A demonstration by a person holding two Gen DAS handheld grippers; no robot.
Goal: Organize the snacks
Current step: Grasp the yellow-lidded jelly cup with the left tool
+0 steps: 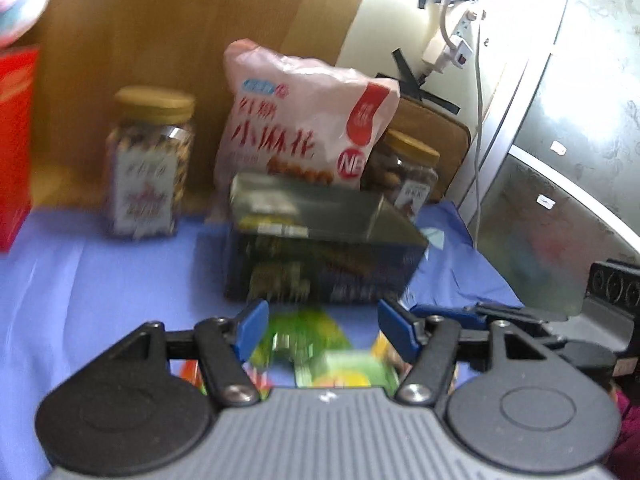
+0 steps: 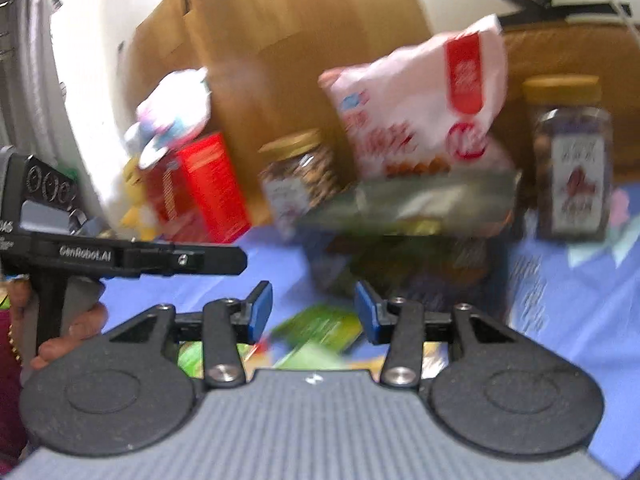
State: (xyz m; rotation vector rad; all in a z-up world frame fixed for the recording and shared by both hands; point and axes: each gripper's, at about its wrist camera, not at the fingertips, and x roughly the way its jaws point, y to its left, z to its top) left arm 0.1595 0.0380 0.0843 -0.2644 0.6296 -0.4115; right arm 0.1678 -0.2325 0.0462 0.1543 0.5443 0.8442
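Two gold-lidded clear jars [image 1: 148,164], crinkly bag [image 1: 304,120].

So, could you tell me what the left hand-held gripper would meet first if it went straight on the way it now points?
Probably the dark snack box lying on the blue cloth. The left hand-held gripper stands open above a green packet and aims at the box's near face, though blur leaves depth uncertain.
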